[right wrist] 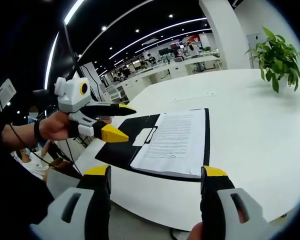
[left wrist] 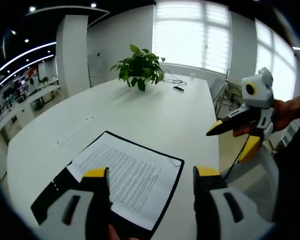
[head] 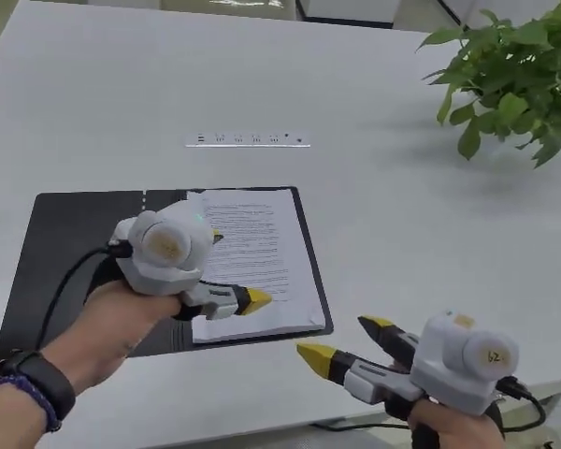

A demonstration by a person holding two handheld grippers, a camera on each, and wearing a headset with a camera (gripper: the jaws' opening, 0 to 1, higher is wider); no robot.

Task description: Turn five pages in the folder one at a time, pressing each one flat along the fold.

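Note:
A black folder [head: 75, 243] lies open on the white table [head: 402, 234], with a stack of printed pages [head: 262, 253] on its right half. My left gripper [head: 236, 268] hovers open over the pages near the fold, nothing between its jaws. In the left gripper view the pages [left wrist: 130, 175] lie just ahead of it. My right gripper [head: 344, 339] is open and off the folder, near the table's front edge by the folder's lower right corner. The right gripper view looks across the pages [right wrist: 175, 135] and a clip [right wrist: 145, 136] toward the left gripper [right wrist: 124, 122].
A potted green plant [head: 514, 84] stands at the far right of the table. A flush socket strip [head: 248, 140] sits in the tabletop behind the folder. A cable [head: 355, 423] hangs below the front edge.

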